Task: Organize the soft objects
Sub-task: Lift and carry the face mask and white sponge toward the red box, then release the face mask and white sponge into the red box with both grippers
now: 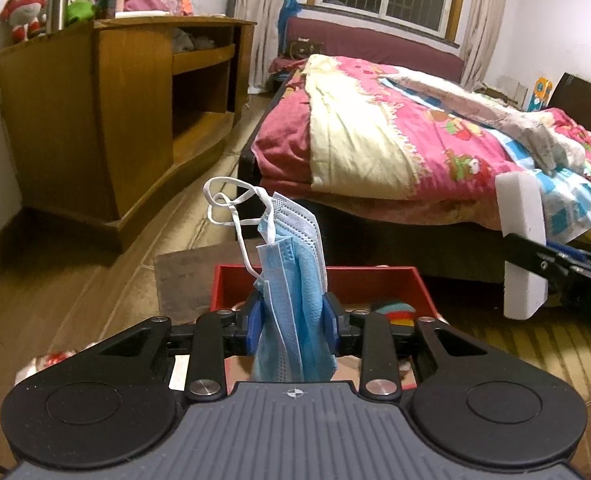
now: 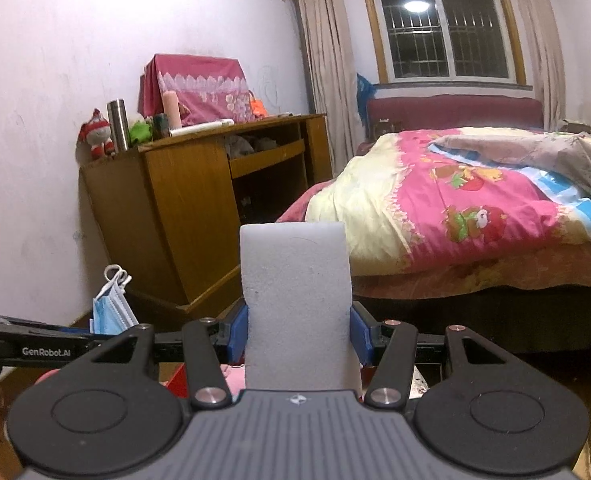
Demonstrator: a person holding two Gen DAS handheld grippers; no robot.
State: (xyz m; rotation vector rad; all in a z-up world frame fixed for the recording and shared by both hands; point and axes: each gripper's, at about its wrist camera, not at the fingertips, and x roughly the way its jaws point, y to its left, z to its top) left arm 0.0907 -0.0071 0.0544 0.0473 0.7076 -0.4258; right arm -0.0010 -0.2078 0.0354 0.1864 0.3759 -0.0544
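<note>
My left gripper [image 1: 293, 322] is shut on a bunch of blue face masks [image 1: 295, 280] that stand upright between its blue pads, their white ear loops [image 1: 231, 204] curling up to the left. Under it sits a red box [image 1: 419, 284] holding a striped soft item [image 1: 395, 310]. My right gripper [image 2: 299, 332] is shut on a white foam sponge block [image 2: 297, 300] held upright. In the left wrist view that sponge [image 1: 521, 240] shows at the right edge. In the right wrist view the masks [image 2: 111, 304] hang at the lower left.
A wooden cabinet [image 1: 95, 120] stands against the left wall with a plush toy [image 1: 23, 12], a steel flask [image 1: 58, 0] and a pink cloth cover [image 2: 199, 88] on top. A bed with a pink quilt [image 1: 435, 136] fills the right. Wooden floor [image 1: 95, 280] lies between.
</note>
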